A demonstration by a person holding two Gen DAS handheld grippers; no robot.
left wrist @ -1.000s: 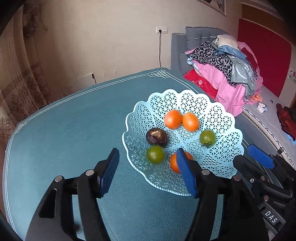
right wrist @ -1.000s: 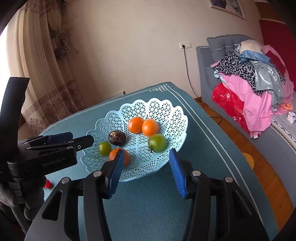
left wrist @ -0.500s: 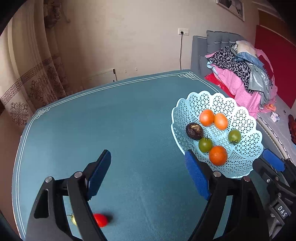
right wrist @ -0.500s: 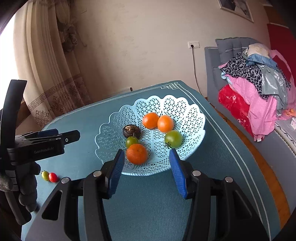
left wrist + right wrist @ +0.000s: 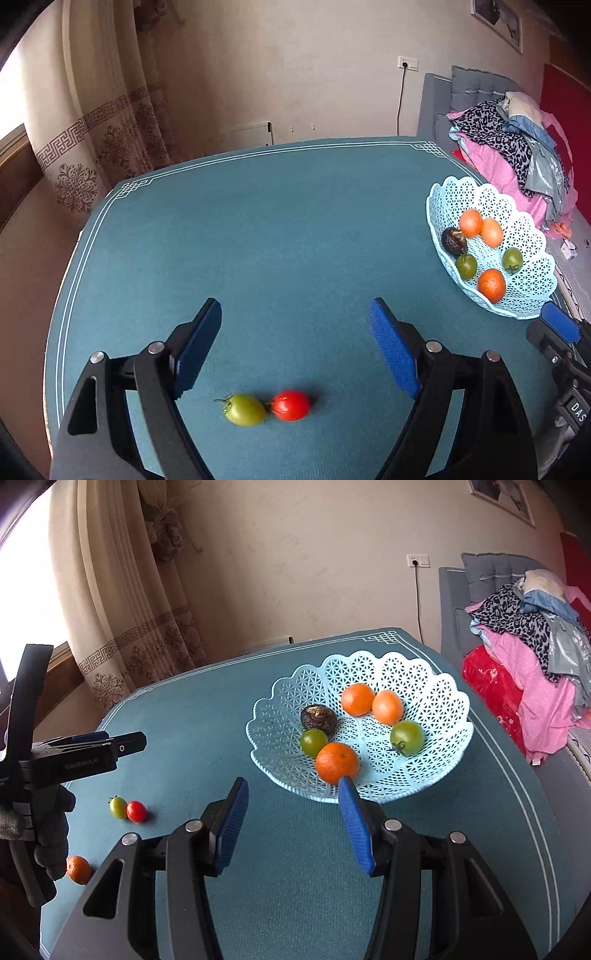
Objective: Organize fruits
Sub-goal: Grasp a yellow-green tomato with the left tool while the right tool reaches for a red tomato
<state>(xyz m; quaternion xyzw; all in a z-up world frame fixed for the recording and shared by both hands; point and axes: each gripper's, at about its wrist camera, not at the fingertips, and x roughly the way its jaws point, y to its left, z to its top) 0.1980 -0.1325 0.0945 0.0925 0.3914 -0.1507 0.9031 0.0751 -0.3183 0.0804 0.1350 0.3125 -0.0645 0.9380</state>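
Note:
A pale blue lattice basket point(image 5: 436, 686) point(image 5: 480, 195) holds several fruits: oranges point(image 5: 337, 762), green tomatoes point(image 5: 407, 737) and a dark fruit point(image 5: 318, 719). A green tomato point(image 5: 244, 409) point(image 5: 117, 807) and a red tomato point(image 5: 291, 405) point(image 5: 136, 811) lie touching on the teal tablecloth. My left gripper point(image 5: 295, 343) is open and empty, above and just beyond them. My right gripper point(image 5: 291, 816) is open and empty, in front of the basket. A loose orange point(image 5: 78, 869) lies near the table's left front edge.
The teal table point(image 5: 280, 229) has a white border line. A curtain point(image 5: 107, 129) hangs at the left. A grey sofa with piled clothes point(image 5: 532, 653) stands to the right of the table. The right gripper's tip point(image 5: 559, 325) shows at the left view's right edge.
My left gripper has swung left, away from the basket, to over the two tomatoes. My right gripper has drawn back slightly from the basket. Both stay open.

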